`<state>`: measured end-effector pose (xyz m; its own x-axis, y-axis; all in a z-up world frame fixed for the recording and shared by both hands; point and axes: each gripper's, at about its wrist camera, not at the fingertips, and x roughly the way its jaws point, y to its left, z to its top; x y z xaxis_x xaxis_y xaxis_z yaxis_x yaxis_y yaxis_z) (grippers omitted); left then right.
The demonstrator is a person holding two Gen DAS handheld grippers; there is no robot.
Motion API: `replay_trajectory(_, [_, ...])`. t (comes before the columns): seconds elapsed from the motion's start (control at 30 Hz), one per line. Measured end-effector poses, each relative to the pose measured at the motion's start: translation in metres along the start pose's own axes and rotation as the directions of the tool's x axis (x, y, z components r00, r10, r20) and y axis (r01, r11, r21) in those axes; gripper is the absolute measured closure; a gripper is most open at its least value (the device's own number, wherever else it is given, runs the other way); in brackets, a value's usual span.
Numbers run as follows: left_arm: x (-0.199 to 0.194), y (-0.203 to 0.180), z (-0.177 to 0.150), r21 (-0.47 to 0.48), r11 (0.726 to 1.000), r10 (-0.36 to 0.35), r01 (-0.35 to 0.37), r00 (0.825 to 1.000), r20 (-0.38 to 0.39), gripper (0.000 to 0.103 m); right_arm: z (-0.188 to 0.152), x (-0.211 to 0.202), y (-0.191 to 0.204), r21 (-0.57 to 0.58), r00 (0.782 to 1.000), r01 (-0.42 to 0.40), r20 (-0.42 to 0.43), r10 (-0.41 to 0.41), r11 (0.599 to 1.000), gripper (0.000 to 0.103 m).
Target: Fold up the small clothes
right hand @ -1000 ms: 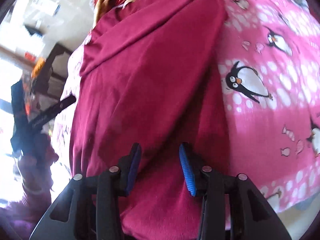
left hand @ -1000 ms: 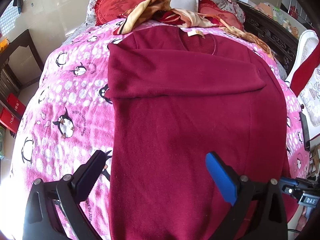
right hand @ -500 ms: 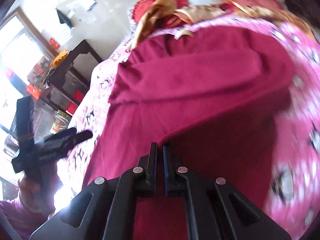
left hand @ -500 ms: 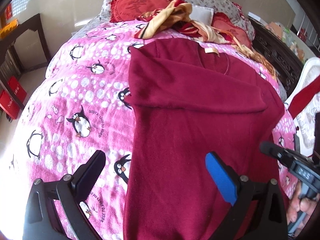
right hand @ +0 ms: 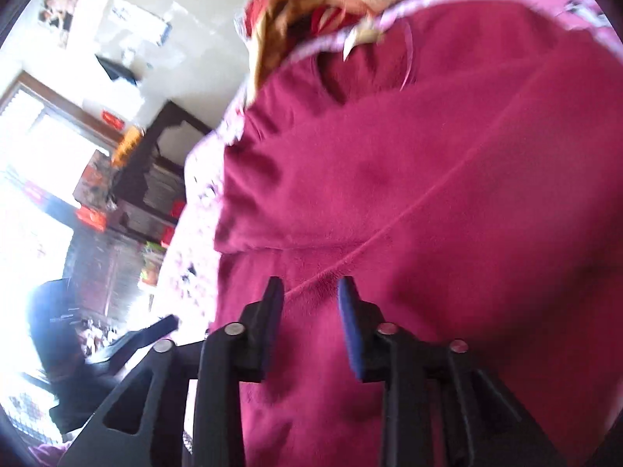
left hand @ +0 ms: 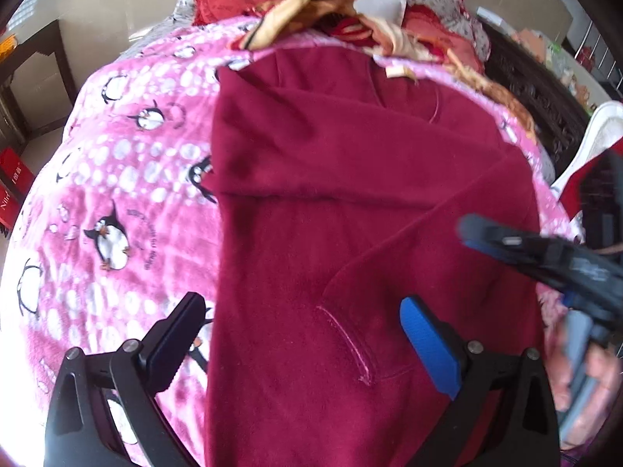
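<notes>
A dark red fleece top (left hand: 311, 179) lies flat on the pink penguin blanket (left hand: 117, 163), neck toward the pillows. One sleeve is folded straight across its chest. The other sleeve (left hand: 428, 241) lies at a slant over the body, its cuff (left hand: 350, 342) near the middle. My left gripper (left hand: 301, 303) is open above the lower part of the top, with nothing gripped. My right gripper (right hand: 309, 286) hovers just over the slanted sleeve's edge with its jaws opening. The fabric lies beneath the gap and the pads do not press on it.
A heap of tan and red clothes (left hand: 331, 4) and red pillows lie at the head of the bed. A dark carved bed frame (left hand: 545, 89) and a white chair (left hand: 599, 124) stand to the right. A dark cabinet (left hand: 35, 50) and red boxes (left hand: 11, 179) are on the left.
My right gripper shut at the top's right edge and moved left over the body. The sleeve now lies slanted across it and the jaws stand apart. My left gripper drifted slightly.
</notes>
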<state>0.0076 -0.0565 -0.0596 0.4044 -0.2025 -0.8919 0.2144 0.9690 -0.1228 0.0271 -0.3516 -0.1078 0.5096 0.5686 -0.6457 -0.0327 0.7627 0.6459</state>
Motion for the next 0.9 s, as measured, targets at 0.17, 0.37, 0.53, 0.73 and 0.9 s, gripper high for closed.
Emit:
replay_trajectory(0.17, [0.032,-0.010,0.000,-0.017,1.000,-0.009,0.008,0.997,-0.071,0.003,-0.019,-0.055,-0.020,0.031,0.999,0.030,0.039,-0.031,0.999,0.086])
replay_trajectory(0.37, [0.035,-0.028,0.005,0.033,0.999,0.008,-0.006,0.999,-0.052,0.055,-0.042,-0.091,-0.052,0.103,0.995,0.075,0.058,-0.081,0.992,0.085])
replay_trajectory(0.53, [0.010,-0.027,0.029,0.030,0.998,-0.058,0.059,0.998,-0.033,0.088,-0.042,-0.110,-0.075,0.165,0.989,0.087,0.102,-0.104,0.982,0.085])
replay_trajectory(0.73, [-0.051,-0.028,0.079,0.057,0.996,-0.080,0.073,0.987,0.143,0.089,-0.027,-0.125,-0.096,0.223,0.977,0.103,0.158,-0.140,0.969,0.080])
replay_trajectory(0.9, [-0.073,-0.028,0.119,0.066,0.997,-0.041,0.027,0.974,0.223,0.089,-0.005,-0.133,-0.109,0.260,0.954,0.156,0.210,-0.213,0.953,0.075])
